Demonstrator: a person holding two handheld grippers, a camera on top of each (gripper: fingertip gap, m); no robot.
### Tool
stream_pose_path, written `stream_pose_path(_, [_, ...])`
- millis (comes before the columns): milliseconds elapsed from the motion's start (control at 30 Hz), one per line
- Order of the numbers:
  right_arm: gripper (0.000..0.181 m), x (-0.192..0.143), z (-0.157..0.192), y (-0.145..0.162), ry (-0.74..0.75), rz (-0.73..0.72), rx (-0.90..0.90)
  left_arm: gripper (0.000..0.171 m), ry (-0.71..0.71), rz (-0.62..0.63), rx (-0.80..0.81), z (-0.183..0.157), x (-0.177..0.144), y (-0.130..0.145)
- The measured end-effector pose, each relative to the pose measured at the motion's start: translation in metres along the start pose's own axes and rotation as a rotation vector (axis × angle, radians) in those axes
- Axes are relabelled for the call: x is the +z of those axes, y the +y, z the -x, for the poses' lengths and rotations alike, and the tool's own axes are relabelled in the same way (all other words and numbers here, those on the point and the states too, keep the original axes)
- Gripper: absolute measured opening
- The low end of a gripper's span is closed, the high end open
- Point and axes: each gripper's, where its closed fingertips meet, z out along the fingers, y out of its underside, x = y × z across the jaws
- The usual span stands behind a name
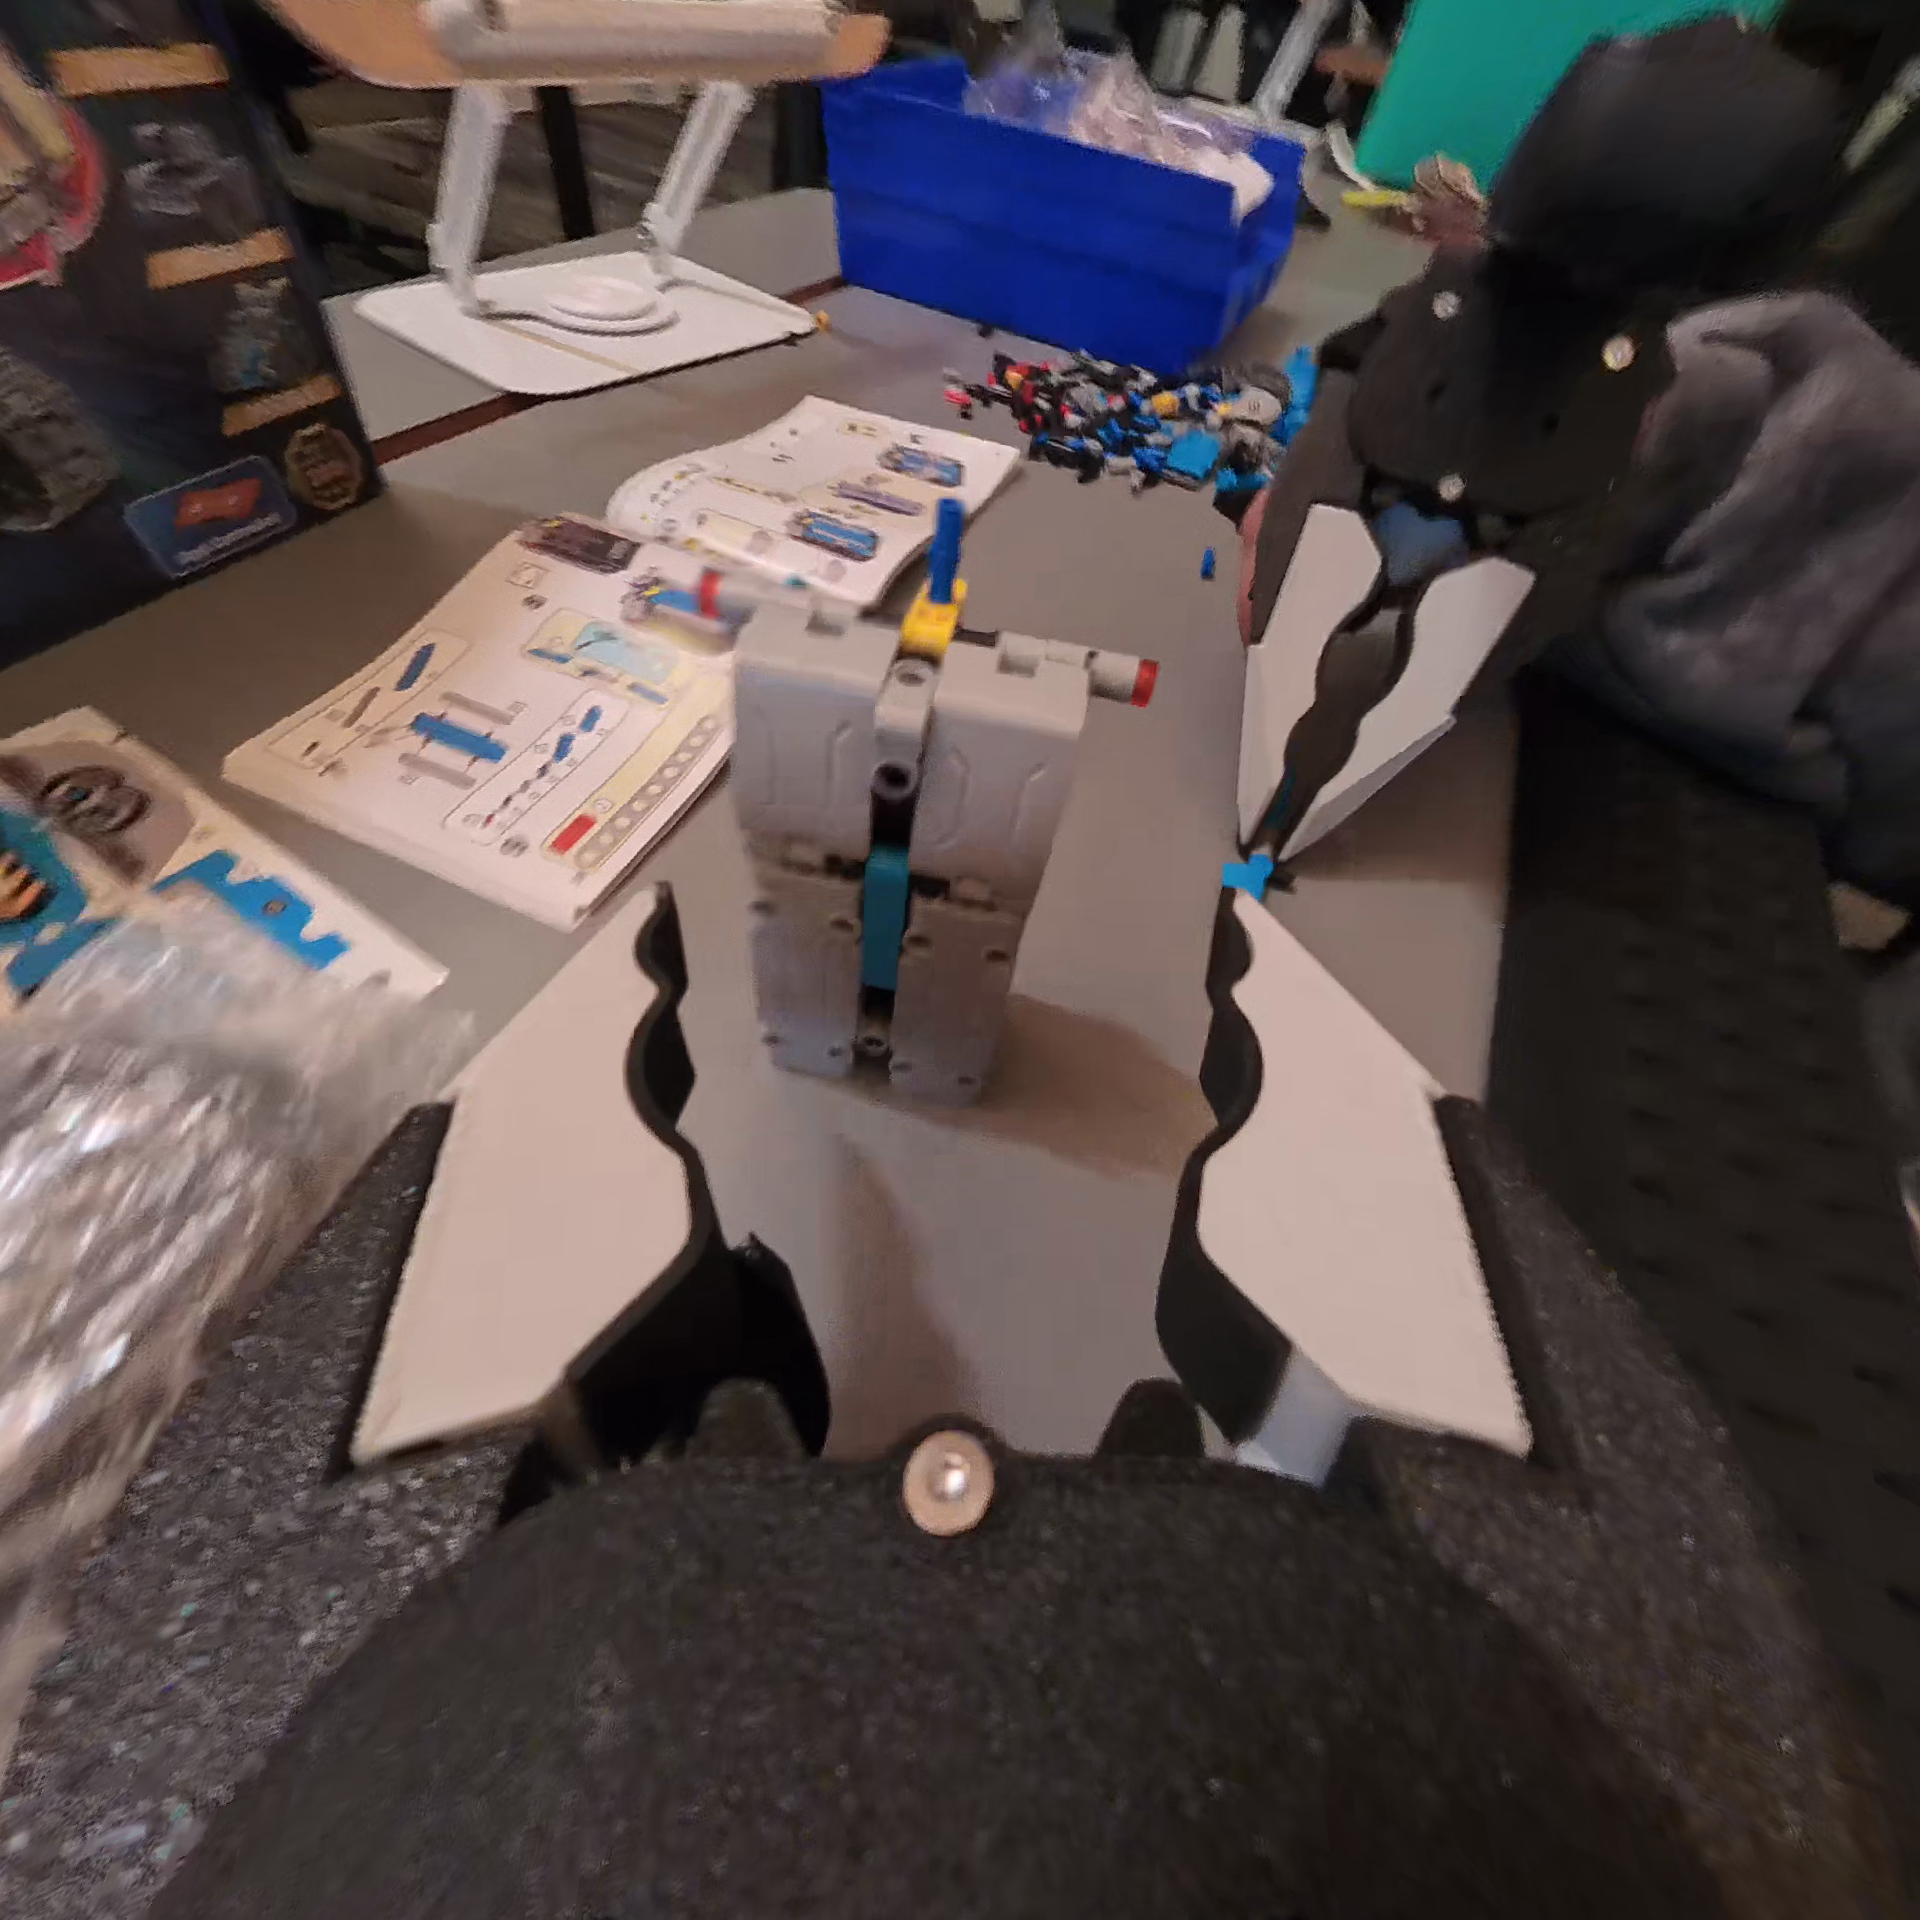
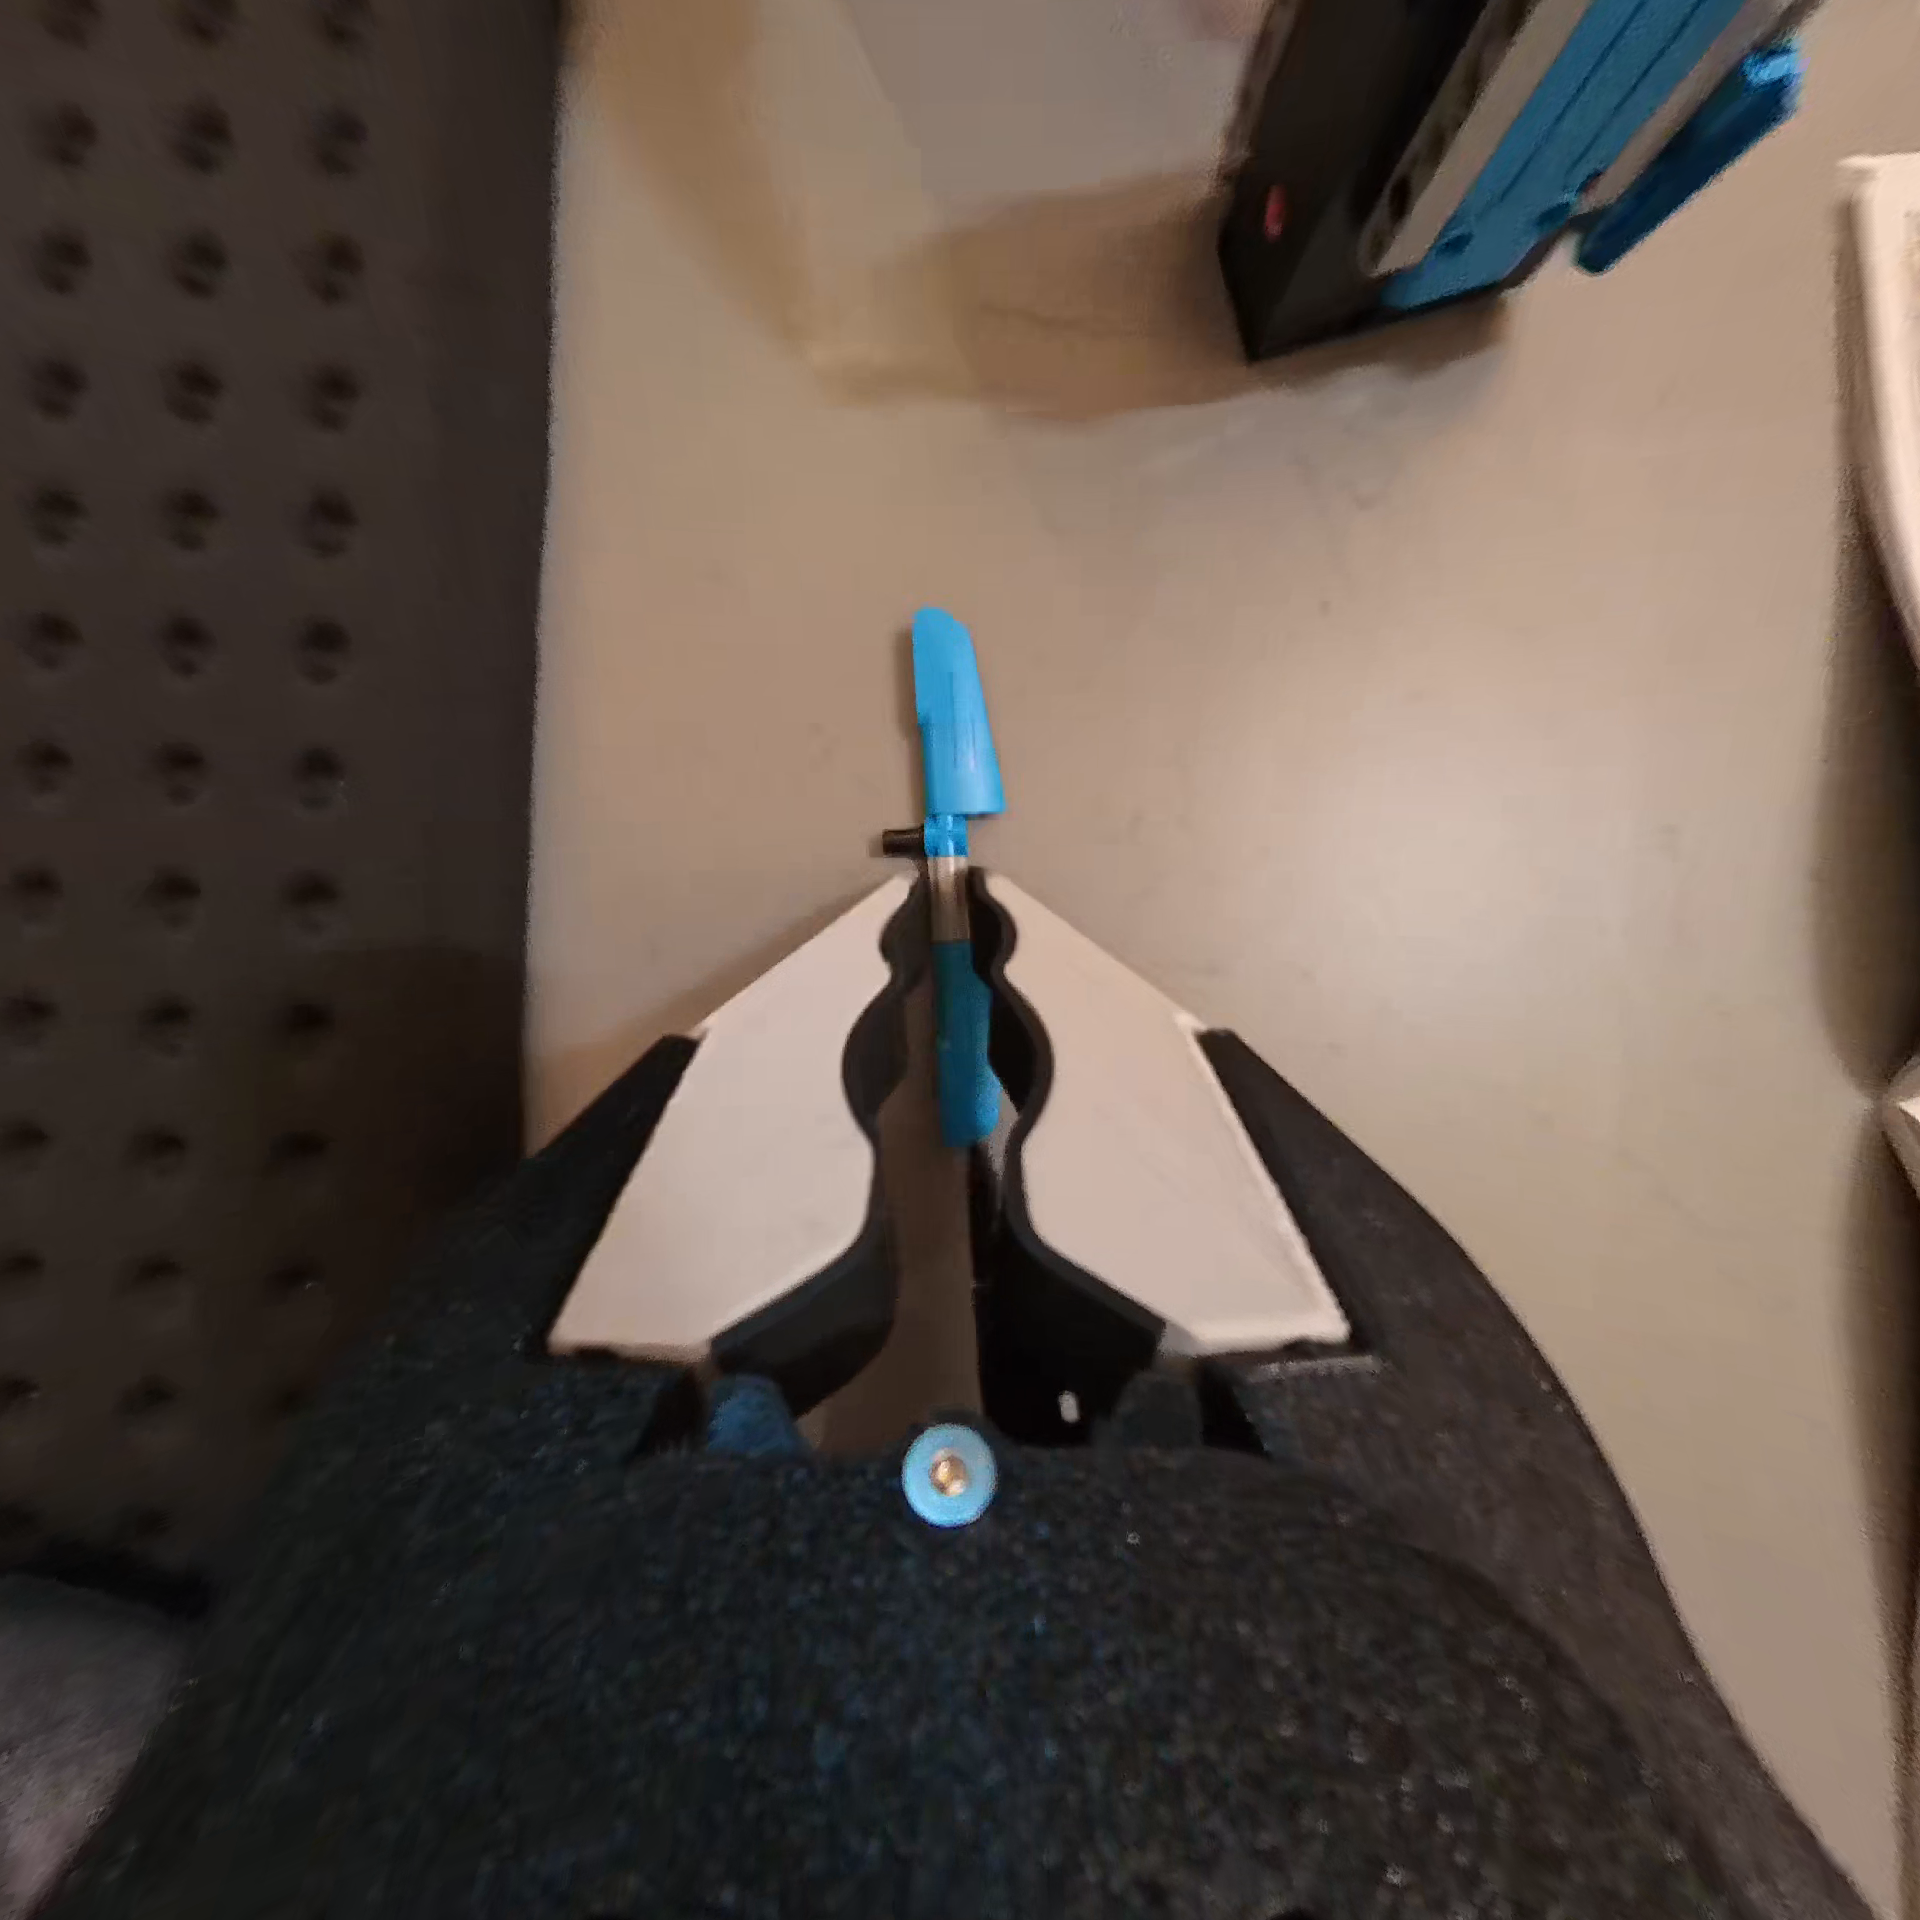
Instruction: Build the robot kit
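Grey building-brick parts make up the blocky assembly (image 1: 902,831) that stands upright on the worktop (image 1: 1101,1039) in the left wrist view, straight ahead of the left claw (image 1: 940,935). That claw is spread wide and holds nothing; its 2 fingers flank the assembly's base without touching it. A teal strip runs down the assembly's front, and a yellow piece with a blue peg (image 1: 943,556) sits on top. To the left lie open instruction sheets (image 1: 488,717), with a crinkled clear bag (image 1: 156,1143) nearer the camera. Farther back are a heap of loose small parts (image 1: 1132,421) and a blue bin (image 1: 1049,239). At the right, the right claw (image 1: 1273,857) points down at the worktop, just beside the assembly, with a sliver of blue at its tips.

Seen from the right wrist view, the right claw (image 2: 940,883) is nearly closed, pinching a slim blue piece (image 2: 956,727) by its lower half. The upper half sticks out beyond the tips, with a short black pin at the joint. Below it is bare worktop (image 2: 1351,831), with a dark perforated mat (image 2: 260,520) at the left and a blurred blue-and-black object (image 2: 1455,187) at the top right.
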Motion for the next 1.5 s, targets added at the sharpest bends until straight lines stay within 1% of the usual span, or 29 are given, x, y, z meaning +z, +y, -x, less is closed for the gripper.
stream_pose_path(67, [0.007,-0.002,-0.004,-0.006,0.07,-0.038,-0.014,0.101,-0.099,0.01,-0.08,0.009,-0.022,0.008])
stream_pose_path(100, [0.006,-0.006,-0.004,-0.015,0.11,-0.089,-0.038,0.098,-0.168,0.032,-0.117,0.012,-0.034,0.015])
stream_pose_path(133, [0.006,-0.013,-0.008,-0.03,0.189,-0.152,-0.06,0.093,-0.235,0.041,-0.159,0.011,-0.046,0.018])
stream_pose_path(167, [0.007,-0.023,-0.008,-0.048,0.261,-0.229,-0.094,0.088,-0.243,0.008,-0.203,-0.002,-0.053,0.014])
stream_pose_path(233, [0.007,-0.041,0.007,-0.089,0.377,-0.382,-0.216,0.073,-0.092,-0.084,-0.295,-0.055,-0.052,-0.004])
stream_pose_path(300, [0.007,-0.048,0.034,-0.115,0.435,-0.419,-0.371,0.062,0.04,-0.159,-0.351,-0.098,-0.05,-0.023])
stream_pose_path(333, [0.007,-0.051,0.047,-0.127,0.457,-0.434,-0.434,0.052,0.075,-0.2,-0.363,-0.111,-0.051,-0.032])
stream_pose_path(400, [0.007,-0.06,0.065,-0.145,0.477,-0.453,-0.495,0.041,0.139,-0.267,-0.358,-0.13,-0.057,-0.046])
stream_pose_path(433, [0.007,-0.064,0.071,-0.152,0.485,-0.455,-0.51,0.026,0.168,-0.265,-0.343,-0.138,-0.058,-0.046])
stream_pose_path(500, [0.007,-0.073,0.082,-0.161,0.495,-0.476,-0.547,0.017,0.185,-0.26,-0.322,-0.147,-0.062,-0.046])
stream_pose_path(533, [0.007,-0.073,0.086,-0.161,0.478,-0.461,-0.55,0.003,0.191,-0.284,-0.296,-0.153,-0.066,-0.049])
stream_pose_path(600, [0.007,-0.074,0.09,-0.159,0.48,-0.443,-0.57,0.002,0.175,-0.251,-0.23,-0.161,-0.068,-0.047])
stream_pose_path(667, [0.007,-0.073,0.095,-0.158,0.424,-0.465,-0.544,0.001,0.179,-0.225,-0.174,-0.168,-0.07,-0.045])
stream_pose_path(733, [0.007,-0.073,0.103,-0.158,0.278,-0.525,-0.451,0.001,0.204,-0.2,-0.124,-0.173,-0.071,-0.043])
stream_pose_path(800, [0.028,-0.073,0.107,-0.152,0.076,-0.537,-0.298,0.0,0.217,-0.123,-0.048,-0.177,-0.069,-0.034])
stream_pose_path(833, [0.029,-0.072,0.114,-0.146,-0.067,-0.514,-0.223,0.0,0.204,-0.076,-0.002,-0.177,-0.067,-0.029])
stream_pose_path(867, [0.034,-0.072,0.118,-0.141,-0.179,-0.497,-0.156,0.0,0.198,-0.033,0.035,-0.177,-0.064,-0.025])
stream_pose_path(900, [0.036,-0.072,0.114,-0.14,-0.221,-0.502,-0.094,0.0,0.201,-0.003,0.061,-0.178,-0.062,-0.023])
stream_pose_path(933, [0.035,-0.071,0.109,-0.139,-0.233,-0.505,-0.057,0.0,0.209,0.01,0.077,-0.179,-0.06,-0.023])
stream_pose_path(1000, [0.025,-0.069,0.106,-0.137,-0.245,-0.531,-0.054,0.0,0.221,0.043,0.097,-0.18,-0.055,-0.023])
stream_pose_path(1033, [0.025,-0.067,0.105,-0.134,-0.243,-0.525,-0.05,0.0,0.217,0.052,0.105,-0.178,-0.053,-0.023])
stream_pose_path(1100, [0.026,-0.058,0.101,-0.128,-0.22,-0.484,-0.054,0.0,0.223,0.075,0.103,-0.176,-0.048,-0.023])
stream_pose_path(1200, [0.025,-0.055,0.099,-0.128,-0.185,-0.484,-0.073,0.0,0.233,0.111,0.105,-0.173,-0.04,-0.02])
stream_pose_path(1267, [0.024,-0.051,0.1,-0.125,-0.18,-0.455,-0.075,0.0,0.248,0.124,0.105,-0.174,-0.035,-0.02])
stream_pose_path(1333, [0.018,-0.046,0.098,-0.12,-0.148,-0.422,-0.095,0.0,0.252,0.142,0.118,-0.174,-0.03,-0.019])
stream_pose_path(1400, [0.006,-0.046,0.096,-0.118,-0.116,-0.415,-0.118,0.0,0.26,0.172,0.138,-0.176,-0.025,-0.016])
stream_pose_path(1500, [0.007,-0.045,0.097,-0.113,-0.114,-0.393,-0.115,0.0,0.257,0.215,0.174,-0.178,-0.022,-0.013])
